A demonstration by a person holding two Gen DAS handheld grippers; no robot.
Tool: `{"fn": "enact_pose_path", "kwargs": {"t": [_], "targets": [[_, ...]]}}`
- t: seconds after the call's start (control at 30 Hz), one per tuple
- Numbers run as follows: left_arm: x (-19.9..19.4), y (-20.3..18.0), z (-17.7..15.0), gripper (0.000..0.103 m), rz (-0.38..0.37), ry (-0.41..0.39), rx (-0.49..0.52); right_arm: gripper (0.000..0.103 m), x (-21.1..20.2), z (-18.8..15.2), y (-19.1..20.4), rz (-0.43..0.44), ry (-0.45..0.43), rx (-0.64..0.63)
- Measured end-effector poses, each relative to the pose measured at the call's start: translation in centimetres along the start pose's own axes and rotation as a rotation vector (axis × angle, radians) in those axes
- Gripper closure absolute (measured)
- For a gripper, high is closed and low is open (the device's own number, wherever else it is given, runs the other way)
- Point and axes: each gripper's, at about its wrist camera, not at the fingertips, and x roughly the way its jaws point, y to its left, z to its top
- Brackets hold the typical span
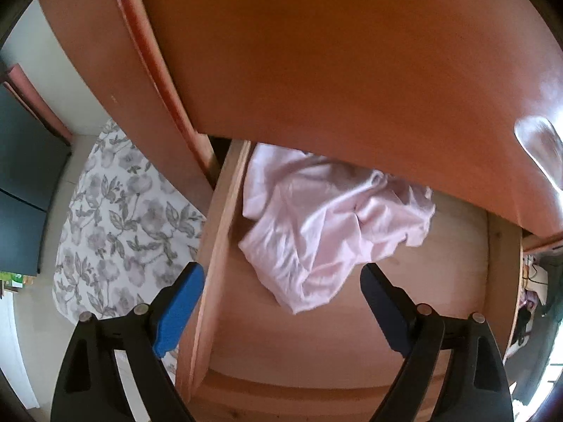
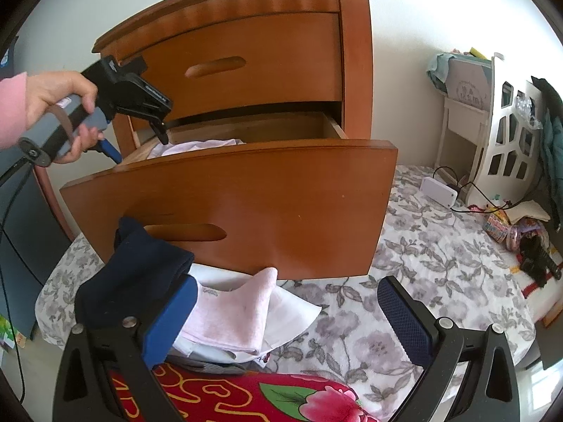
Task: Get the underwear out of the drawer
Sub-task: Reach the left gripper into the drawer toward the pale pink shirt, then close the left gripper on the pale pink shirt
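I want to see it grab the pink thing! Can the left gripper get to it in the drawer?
Probably yes. The drawer is pulled out, and the left gripper points down into it, fingers apart. The pink cloth lies just beyond them, its far part tucked under the drawer above.

This is a bedroom in a home. A wooden nightstand (image 2: 246, 70) with two curved drawers stands against a white wall, its lower drawer (image 2: 228, 204) pulled out. In front of the nightstand lies floral bedding (image 2: 422, 263) with folded clothes (image 2: 232, 313) on it. To the nightstand's right stands a small white cabinet (image 2: 461, 123), with toys and cables scattered nearby.
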Motion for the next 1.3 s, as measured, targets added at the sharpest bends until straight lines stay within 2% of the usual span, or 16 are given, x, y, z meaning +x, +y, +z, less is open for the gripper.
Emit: {"fn": "enact_pose_path", "kwargs": {"t": [0.2,0.47,0.73,0.97,1.17,1.3], "targets": [[-0.2,-0.9,-0.3,0.013,0.004,-0.026,0.027,0.0,0.3,0.0,-0.1,0.009,0.01,0.008],[0.7,-2.6,-0.3,0.019,-0.003,0.01,0.066,0.0,0.5,-0.1,-0.1,0.013,0.021,0.014],[2.4,-3.5,0.2,0.019,0.09,0.077,0.101,0.0,0.9,-0.1,-0.5,0.022,0.035,0.031],[4.2,-5.4,0.1,0.02,0.143,0.136,0.186,0.0,1.2,-0.2,-0.8,0.032,0.048,0.051],[4.8,-6.5,0.7,0.04,0.173,0.155,0.209,0.0,1.4,-0.2,-1.1,0.036,0.055,0.064],[5.2,-6.8,0.9,0.062,0.169,0.159,0.22,0.0,1.5,-0.2,-1.2,0.036,0.055,0.064]]}}
